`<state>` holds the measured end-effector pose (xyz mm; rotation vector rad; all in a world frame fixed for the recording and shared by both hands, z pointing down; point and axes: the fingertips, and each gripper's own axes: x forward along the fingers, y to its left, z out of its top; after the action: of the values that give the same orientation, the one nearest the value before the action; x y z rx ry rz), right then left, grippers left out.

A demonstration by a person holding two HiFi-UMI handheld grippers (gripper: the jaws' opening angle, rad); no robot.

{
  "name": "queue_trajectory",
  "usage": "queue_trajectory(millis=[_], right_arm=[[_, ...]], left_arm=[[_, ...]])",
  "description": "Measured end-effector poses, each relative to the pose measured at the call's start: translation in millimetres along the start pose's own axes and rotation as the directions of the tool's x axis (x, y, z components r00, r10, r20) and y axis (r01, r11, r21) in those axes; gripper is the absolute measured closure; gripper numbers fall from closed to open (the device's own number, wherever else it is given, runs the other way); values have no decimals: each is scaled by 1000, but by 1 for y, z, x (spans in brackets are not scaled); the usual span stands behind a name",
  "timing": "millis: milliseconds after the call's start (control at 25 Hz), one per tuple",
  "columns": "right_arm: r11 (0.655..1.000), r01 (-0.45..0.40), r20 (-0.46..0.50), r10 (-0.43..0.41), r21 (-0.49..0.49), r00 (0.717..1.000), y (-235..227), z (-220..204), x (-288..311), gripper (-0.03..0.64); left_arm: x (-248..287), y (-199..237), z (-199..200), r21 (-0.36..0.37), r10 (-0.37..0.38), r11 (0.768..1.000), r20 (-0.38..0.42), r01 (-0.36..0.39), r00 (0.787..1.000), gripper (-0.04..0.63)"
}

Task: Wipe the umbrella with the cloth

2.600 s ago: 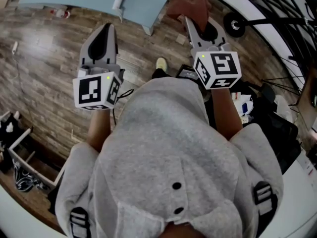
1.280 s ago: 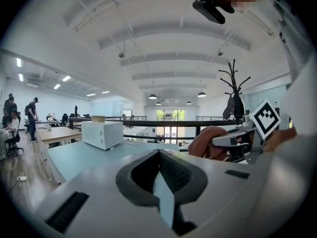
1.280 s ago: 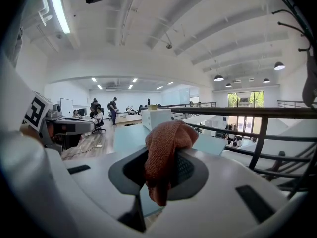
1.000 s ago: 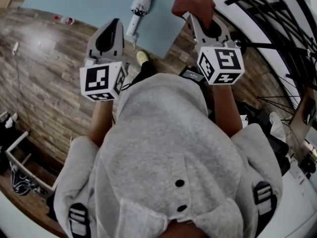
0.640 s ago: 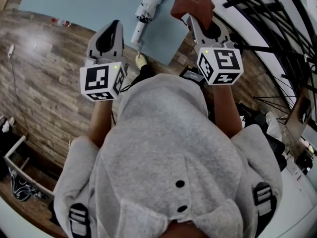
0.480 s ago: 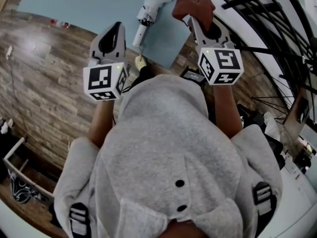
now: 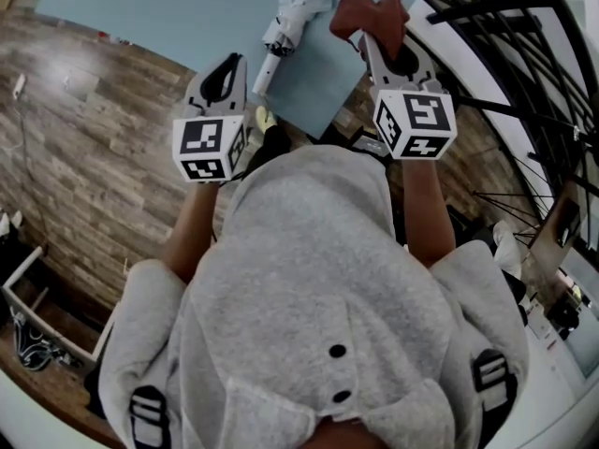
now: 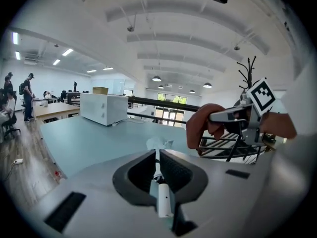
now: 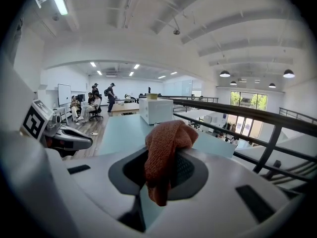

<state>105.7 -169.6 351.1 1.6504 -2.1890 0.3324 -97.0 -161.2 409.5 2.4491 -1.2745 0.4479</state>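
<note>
A folded white umbrella [image 7: 286, 24] lies on the light blue table [image 7: 159, 12], handle toward me. My left gripper [image 7: 227, 62] hovers just short of the handle, left of it, shut and empty. In the left gripper view the umbrella [image 8: 163, 202] shows along the slit between the closed fingertips of the left gripper [image 8: 157, 151]. My right gripper [image 7: 368, 37] is shut on a rust-brown cloth [image 7: 370, 12], held above the table's corner to the right of the umbrella. The cloth [image 9: 161, 167] hangs bunched from the right gripper [image 9: 167, 147].
Wood-plank floor [image 7: 84, 148] runs to the left and below the table. A black railing [image 7: 496, 26] stands close on the right. A white box [image 8: 104, 108] sits on the table's far side. People [image 9: 91, 105] work at desks in the distance.
The table and umbrella have come nearer in the head view. My left gripper has sunk and shifted right toward the umbrella's handle. The right gripper still carries the cloth.
</note>
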Motion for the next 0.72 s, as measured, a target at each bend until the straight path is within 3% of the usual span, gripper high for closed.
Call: queue_trajectory(millis=[160,280,440,720], right_arm=[[999,-46,-16,46,-12,999,-14,-11,12,543],[997,-75,-40,74,-29,996,-27,-21,27,543],[995,-94,-64,92,-44,994,-44,-30,47,543],[989,-91,-102,79,-120,992,-69,-43,84,543]], left_arm=[[17,-7,-25,2,25,1000,-86,-25,996,567],[37,-14,-50,7,34,999,-174,-33,984,493],[67,-26,-89,39,17,999,-310,-5,951,402],[107,-29,-142,89,30,996,-468,13,883,400]])
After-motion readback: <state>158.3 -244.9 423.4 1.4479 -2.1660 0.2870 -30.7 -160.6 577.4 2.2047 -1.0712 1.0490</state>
